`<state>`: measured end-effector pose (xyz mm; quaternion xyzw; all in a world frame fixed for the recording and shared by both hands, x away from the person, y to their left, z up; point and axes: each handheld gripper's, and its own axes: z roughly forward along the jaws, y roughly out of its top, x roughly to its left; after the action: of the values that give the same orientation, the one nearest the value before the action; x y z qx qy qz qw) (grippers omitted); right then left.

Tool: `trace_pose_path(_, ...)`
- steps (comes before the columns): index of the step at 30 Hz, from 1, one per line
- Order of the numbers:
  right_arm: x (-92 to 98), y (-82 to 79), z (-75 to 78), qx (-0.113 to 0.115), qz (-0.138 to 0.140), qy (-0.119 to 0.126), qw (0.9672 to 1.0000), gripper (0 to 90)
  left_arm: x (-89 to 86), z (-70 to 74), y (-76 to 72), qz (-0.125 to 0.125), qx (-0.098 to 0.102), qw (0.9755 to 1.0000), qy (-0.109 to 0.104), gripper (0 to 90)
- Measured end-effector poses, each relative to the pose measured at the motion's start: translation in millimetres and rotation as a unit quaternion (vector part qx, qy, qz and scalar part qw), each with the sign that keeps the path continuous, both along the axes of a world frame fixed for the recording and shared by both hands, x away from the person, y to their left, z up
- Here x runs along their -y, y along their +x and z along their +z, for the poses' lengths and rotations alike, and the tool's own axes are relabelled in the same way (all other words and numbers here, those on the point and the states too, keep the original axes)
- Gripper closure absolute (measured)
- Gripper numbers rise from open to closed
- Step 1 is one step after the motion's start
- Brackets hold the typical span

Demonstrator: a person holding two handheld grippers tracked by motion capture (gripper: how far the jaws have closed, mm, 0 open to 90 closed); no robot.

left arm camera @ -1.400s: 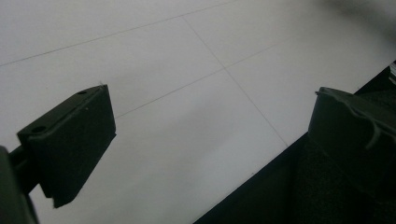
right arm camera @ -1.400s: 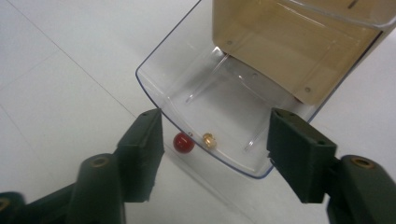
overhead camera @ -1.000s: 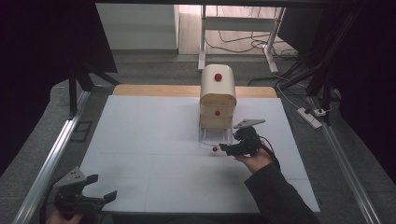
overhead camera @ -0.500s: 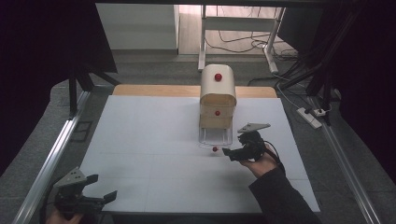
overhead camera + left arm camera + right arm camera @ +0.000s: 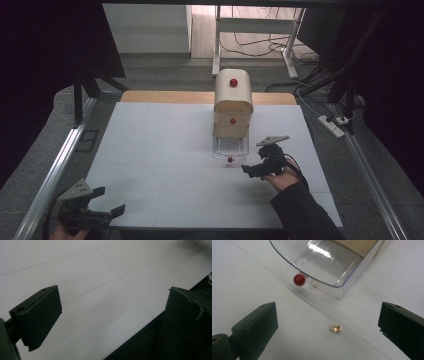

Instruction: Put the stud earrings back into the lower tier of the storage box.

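A white table [image 5: 165,150] carries a small drawer cabinet [image 5: 233,107] and a tiny golden piece [image 5: 335,328].

Two hand-held tools over the desk, both with jaws apart

The right tool [image 5: 254,169] sits right of centre, held by a hand [image 5: 282,176] whose dark sleeve [image 5: 300,210] comes in from the near edge; it points left and slightly toward the far side, its grey plate on top. Its jaws have just been opening and now stand wide, with nothing gripped between them. The left tool [image 5: 110,204] rests at the near left corner, gripped from below by the left hand [image 5: 62,231], aimed to the right, its jaws spread and empty.
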<state>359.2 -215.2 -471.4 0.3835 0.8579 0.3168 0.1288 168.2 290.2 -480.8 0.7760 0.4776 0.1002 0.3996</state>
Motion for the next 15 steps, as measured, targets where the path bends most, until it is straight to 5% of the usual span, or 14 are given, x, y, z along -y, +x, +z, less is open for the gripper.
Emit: trace_pose_path(15,5.4,9.9,-31.1,-0.023,-0.001,-0.036,0.9991,0.0,0.1,0.0,-0.1,-0.001,0.001,1.0,0.0,1.1)
